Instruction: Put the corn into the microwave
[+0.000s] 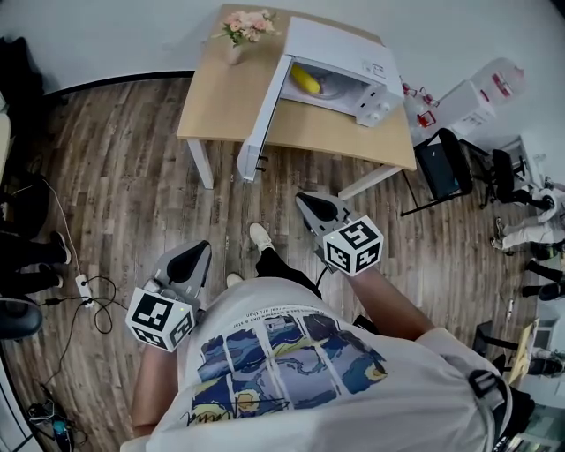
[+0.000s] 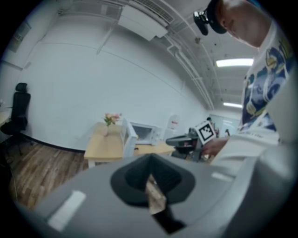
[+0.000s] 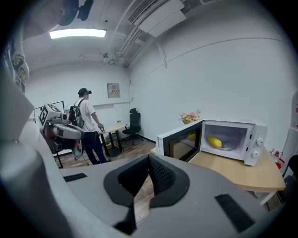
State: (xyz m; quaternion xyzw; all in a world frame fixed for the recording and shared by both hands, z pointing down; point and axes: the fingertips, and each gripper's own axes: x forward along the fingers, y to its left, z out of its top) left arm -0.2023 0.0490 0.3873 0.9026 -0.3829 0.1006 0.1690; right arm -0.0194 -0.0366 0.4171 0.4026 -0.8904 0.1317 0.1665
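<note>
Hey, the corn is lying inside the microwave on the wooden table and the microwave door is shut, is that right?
Not quite. The corn does lie inside the microwave on the wooden table, but the door is open, swung wide to the side. The head view shows it plainly, and the right gripper view agrees.

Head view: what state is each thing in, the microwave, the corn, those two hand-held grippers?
White microwave: door wide open.
Yellow corn cob: lying inside the microwave.
Left hand-held gripper: jaws shut, empty.
Right hand-held gripper: jaws shut, empty.
Vase of pink flowers: upright on the wooden table.
</note>
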